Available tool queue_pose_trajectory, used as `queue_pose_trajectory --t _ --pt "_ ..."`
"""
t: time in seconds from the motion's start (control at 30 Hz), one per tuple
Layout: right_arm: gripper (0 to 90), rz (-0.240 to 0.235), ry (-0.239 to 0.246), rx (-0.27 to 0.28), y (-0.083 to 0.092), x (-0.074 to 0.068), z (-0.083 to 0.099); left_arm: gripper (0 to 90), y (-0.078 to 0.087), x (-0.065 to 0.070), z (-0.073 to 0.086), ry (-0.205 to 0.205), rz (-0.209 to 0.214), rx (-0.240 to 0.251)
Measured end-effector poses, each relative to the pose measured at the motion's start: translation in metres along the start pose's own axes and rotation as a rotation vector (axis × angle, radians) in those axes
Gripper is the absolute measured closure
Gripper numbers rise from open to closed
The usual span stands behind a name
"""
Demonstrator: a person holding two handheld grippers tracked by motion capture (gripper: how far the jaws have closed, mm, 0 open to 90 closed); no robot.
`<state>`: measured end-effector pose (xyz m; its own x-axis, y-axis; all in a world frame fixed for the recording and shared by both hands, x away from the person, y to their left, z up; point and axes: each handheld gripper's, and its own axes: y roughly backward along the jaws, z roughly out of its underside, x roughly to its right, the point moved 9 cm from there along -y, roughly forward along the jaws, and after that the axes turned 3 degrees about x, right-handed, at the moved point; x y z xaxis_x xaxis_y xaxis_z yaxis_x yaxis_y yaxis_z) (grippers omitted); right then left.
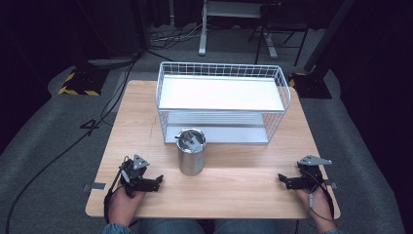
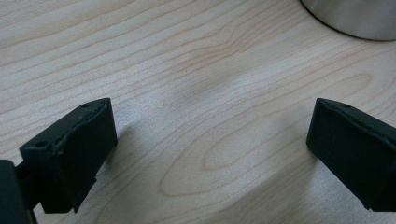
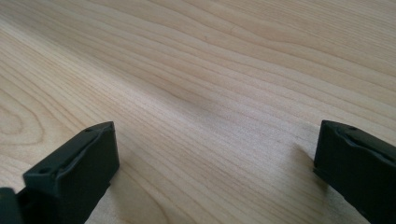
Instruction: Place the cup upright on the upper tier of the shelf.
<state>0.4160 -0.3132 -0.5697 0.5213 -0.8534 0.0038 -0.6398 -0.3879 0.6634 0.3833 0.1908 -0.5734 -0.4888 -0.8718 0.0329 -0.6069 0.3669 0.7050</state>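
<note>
Left gripper [image 1: 157,181] sits wide open, holding nothing, beside the steel canister [image 1: 191,151]. Right gripper [image 1: 283,179] gapes empty on the table [image 1: 234,190].

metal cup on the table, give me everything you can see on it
The metal cup is a plain cylinder that looks like brushed steel, standing upright near the middle of the wooden table, just in front of the white wire basket and apart from it. Its open top holds something grey and dark that is too small to identify. Neither tool touches it. The left gripper view catches its curved base at the top right.
</note>
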Motion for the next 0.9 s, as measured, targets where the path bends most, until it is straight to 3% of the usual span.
queue_pose_trajectory --t 0.6,0.77,0.9 --pt "1.9 -0.004 0.004 0.006 0.000 0.000 0.000 0.0 0.002 0.000 -0.003 0.001 0.001 -0.028" --pt "2.8 -0.006 0.004 0.008 0.001 -0.001 0.000 0.0 0.015 0.003 -0.019 -0.021 0.004 0.036" --pt "3.4 -0.007 0.004 0.011 0.001 -0.001 -0.001 0.0 0.024 0.007 -0.030 -0.010 0.020 0.082"
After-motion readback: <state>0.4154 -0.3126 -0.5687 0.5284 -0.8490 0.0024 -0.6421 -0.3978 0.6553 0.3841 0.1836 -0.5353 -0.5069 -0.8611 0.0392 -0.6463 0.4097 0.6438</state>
